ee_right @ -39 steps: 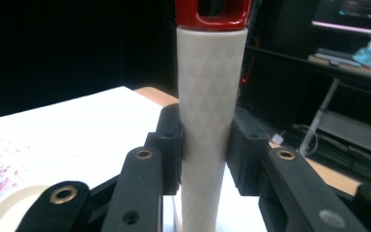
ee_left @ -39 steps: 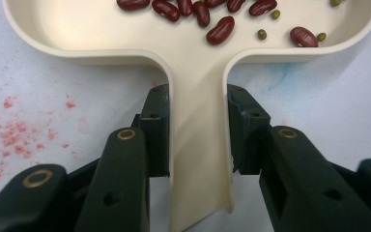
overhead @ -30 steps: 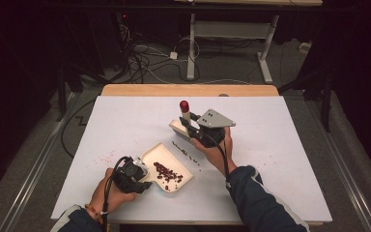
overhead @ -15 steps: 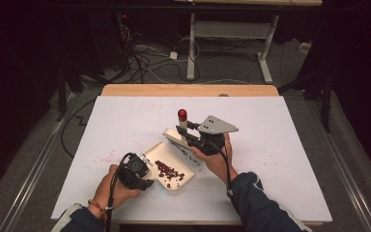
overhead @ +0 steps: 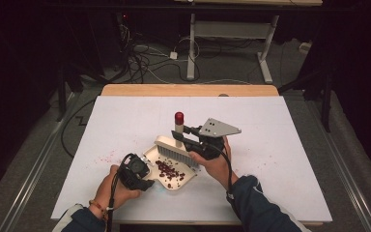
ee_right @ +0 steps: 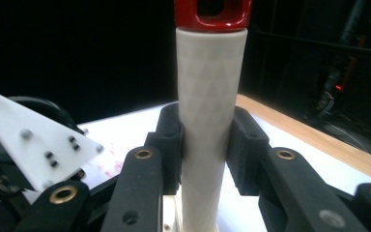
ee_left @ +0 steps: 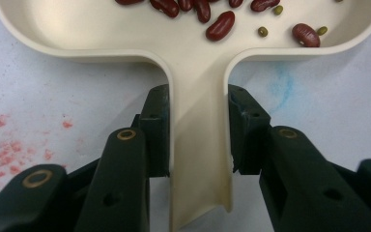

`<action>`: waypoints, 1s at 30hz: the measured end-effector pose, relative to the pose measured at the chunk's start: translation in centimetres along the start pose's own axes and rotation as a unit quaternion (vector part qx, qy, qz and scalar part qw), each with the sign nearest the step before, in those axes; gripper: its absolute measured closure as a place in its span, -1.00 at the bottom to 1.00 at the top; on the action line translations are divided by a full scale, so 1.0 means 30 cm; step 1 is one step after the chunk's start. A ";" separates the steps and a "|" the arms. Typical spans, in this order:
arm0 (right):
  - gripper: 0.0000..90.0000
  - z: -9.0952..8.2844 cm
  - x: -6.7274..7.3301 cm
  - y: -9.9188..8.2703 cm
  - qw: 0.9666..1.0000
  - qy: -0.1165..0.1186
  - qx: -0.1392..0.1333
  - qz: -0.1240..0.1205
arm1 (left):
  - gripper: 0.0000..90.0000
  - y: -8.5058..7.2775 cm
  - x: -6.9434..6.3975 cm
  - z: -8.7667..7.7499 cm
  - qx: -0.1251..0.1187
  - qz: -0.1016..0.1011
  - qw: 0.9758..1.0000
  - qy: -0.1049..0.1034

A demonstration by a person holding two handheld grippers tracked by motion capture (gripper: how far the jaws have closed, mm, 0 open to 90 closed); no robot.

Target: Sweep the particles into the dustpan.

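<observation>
— Which way is that brush standing?

— Handle straight up, red cap on top, bristle head down over the far rim of the dustpan. Its long axis is upright, near the middle of the white table. The right gripper has its jaws clamped on the cream handle, one pad on each side.

— And the pan?

— Flat on the table, its short handle pointing back toward the person. The left gripper pinches that handle between its pads, so both claws are closed on something.

— What's in it?

— Dark red kidney beans and a few small green ones, scattered across the tray. It's cream plastic, shallow, with a rounded rim.

— Anything you can't make out?

— The left gripper view cuts off the far half of the pan. In the right gripper view the bristles are hidden below the jaws, and the red cap is cropped at the top. Faint pink specks lie on the table left of the pan; I can't tell what they are.
</observation>
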State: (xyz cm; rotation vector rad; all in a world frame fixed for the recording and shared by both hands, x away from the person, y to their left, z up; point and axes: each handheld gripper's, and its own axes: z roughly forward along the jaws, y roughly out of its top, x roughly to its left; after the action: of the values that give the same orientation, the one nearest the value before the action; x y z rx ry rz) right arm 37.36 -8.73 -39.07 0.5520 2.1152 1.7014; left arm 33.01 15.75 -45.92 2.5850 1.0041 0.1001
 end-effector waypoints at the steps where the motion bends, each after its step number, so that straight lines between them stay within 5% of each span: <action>1: 0.56 -0.004 -0.001 0.006 1.000 -0.001 -0.003 -0.002 | 0.42 0.000 0.001 -0.001 0.000 0.002 1.000 0.001; 13: 0.56 -0.147 -0.033 0.043 0.999 -0.044 -0.004 -0.011 | 0.42 -0.016 0.006 -0.011 0.003 0.014 1.000 -0.003; 21: 0.56 -0.325 -0.054 0.030 0.999 0.040 0.007 0.023 | 0.42 -0.040 0.021 -0.019 0.004 0.019 1.000 -0.001; 30: 0.56 -0.360 -0.003 0.006 0.992 0.116 0.042 0.031 | 0.42 -0.080 0.038 -0.036 0.009 0.031 0.999 0.000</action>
State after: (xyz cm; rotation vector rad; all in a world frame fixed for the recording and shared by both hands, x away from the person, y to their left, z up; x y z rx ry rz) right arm 31.89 -17.74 -36.70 0.4668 2.3625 1.7938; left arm 32.11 18.46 -45.85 2.6324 0.9288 0.1074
